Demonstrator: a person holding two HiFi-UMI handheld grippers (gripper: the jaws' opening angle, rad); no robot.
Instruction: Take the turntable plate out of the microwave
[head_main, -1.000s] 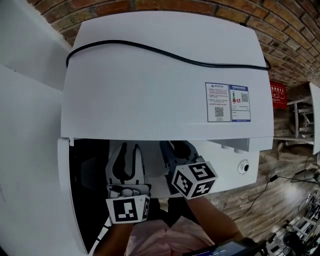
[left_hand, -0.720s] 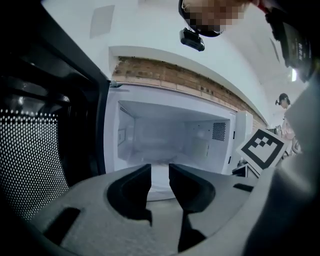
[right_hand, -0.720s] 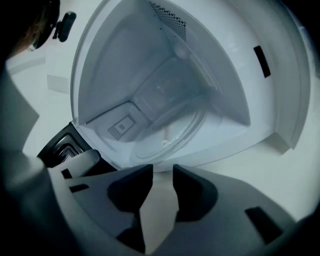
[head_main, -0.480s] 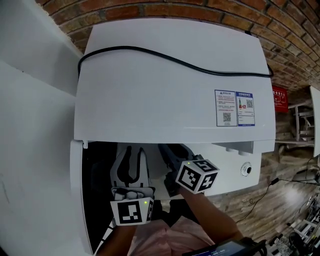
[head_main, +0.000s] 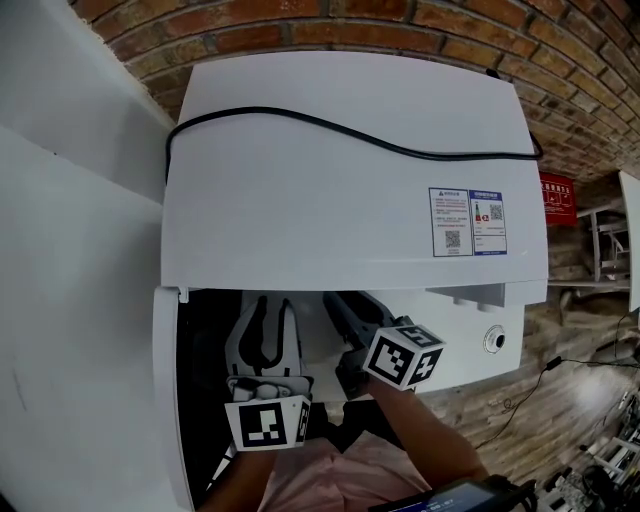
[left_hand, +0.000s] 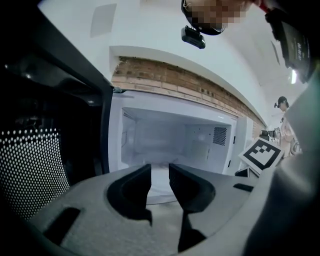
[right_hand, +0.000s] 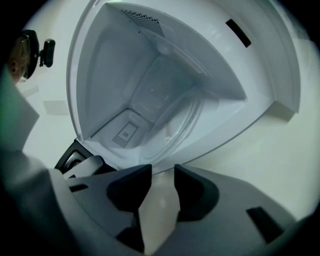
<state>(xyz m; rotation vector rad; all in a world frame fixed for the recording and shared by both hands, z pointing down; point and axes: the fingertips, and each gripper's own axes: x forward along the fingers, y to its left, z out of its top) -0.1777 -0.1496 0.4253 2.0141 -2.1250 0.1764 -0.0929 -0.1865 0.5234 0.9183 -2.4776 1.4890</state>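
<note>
The left claw (left_hand: 160, 172) stood narrow and empty at the microwave (head_main: 340, 190) mouth; the right claw (right_hand: 163, 175), just opening, held nothing before the plate (right_hand: 175, 127).

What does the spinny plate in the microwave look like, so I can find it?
Find the big white microwave by the brick wall. Inside it, flat on its bottom, lies the turntable plate. It is the only round, see-through thing there.
</note>
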